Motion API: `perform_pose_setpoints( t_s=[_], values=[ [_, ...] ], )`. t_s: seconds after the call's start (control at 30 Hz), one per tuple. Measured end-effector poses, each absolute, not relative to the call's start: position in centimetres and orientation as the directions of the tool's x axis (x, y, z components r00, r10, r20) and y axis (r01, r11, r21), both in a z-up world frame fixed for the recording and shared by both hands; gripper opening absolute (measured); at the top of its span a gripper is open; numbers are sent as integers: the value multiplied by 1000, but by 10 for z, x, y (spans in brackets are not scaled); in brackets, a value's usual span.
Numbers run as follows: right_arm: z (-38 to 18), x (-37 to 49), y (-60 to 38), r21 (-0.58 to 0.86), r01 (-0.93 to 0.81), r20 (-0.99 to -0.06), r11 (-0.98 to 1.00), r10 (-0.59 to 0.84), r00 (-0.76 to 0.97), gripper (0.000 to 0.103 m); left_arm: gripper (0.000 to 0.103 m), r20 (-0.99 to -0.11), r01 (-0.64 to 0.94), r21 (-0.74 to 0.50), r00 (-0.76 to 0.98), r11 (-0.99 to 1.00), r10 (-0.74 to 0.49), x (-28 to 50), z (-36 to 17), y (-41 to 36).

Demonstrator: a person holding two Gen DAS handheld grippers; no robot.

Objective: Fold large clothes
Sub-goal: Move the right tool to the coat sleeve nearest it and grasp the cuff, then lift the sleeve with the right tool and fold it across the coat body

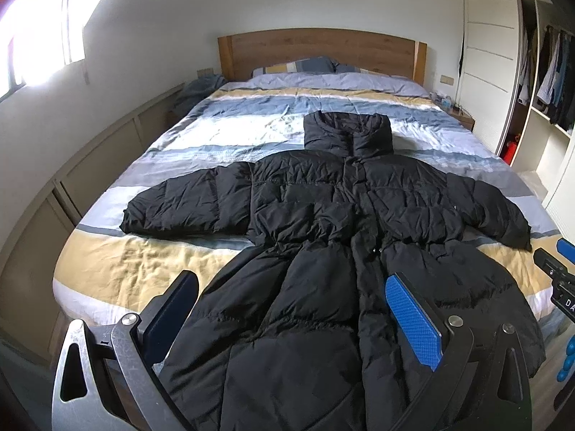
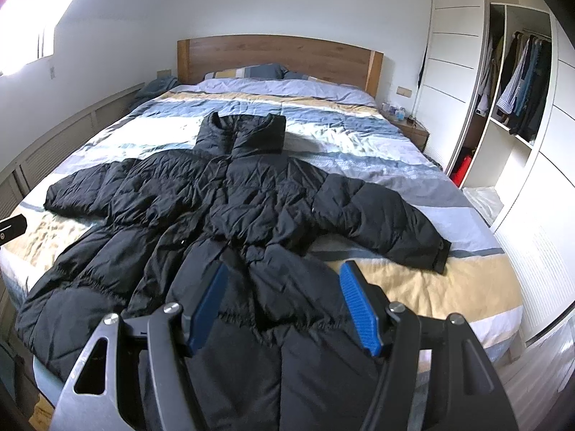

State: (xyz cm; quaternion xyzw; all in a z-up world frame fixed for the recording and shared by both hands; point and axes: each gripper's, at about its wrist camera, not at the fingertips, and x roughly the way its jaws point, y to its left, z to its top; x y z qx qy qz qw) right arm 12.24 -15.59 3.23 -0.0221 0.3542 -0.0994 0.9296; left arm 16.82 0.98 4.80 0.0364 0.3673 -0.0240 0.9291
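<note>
A large black puffer coat [image 1: 323,197] [image 2: 233,197] lies spread front-up on the bed, hood toward the headboard and both sleeves stretched out to the sides. Its hem reaches the foot edge of the bed. My left gripper [image 1: 291,287] hovers over the lower left part of the coat, jaws wide apart and nothing pinched between the blue pads [image 1: 409,316]. My right gripper [image 2: 284,276] hangs over the lower right part near the waist, open as well and clear of the fabric. Each gripper shows at the edge of the other's view: right gripper [image 1: 560,273], left gripper [image 2: 12,230].
The bed carries a blue, white and yellow striped quilt [image 1: 143,258] [image 2: 431,287], with pillows [image 1: 298,66] at a wooden headboard [image 1: 316,50]. An open white wardrobe [image 2: 517,72] with hanging clothes stands on the right, a nightstand [image 2: 409,125] beside it. A bright window [image 1: 36,28] and low wall panels are on the left.
</note>
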Motion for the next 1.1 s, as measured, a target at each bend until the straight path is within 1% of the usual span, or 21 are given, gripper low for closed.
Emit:
perform_pose_setpoints(
  t_s=[0.27,0.57,0.7,0.9,1.1],
  values=[
    [32,149,-170,-102,182,-654,978,-204,728,63,102,-693,34,64,721,997,20,202,55,14],
    [29,184,-187,-87,203,-658,975,-210,723,63,102,-697,-4,31,716,1000,25,240,63,22],
    [28,199,-196,-86,213,-657,973,-216,722,63,102,-684,-40,42,727,998,58,256,65,24],
    [21,223,-213,-66,239,-663,969,-221,715,63,102,-681,-76,40,727,996,83,277,64,27],
    [13,246,-232,-56,274,-668,960,-240,704,63,102,-690,-80,40,719,996,86,296,57,21]
  ],
)
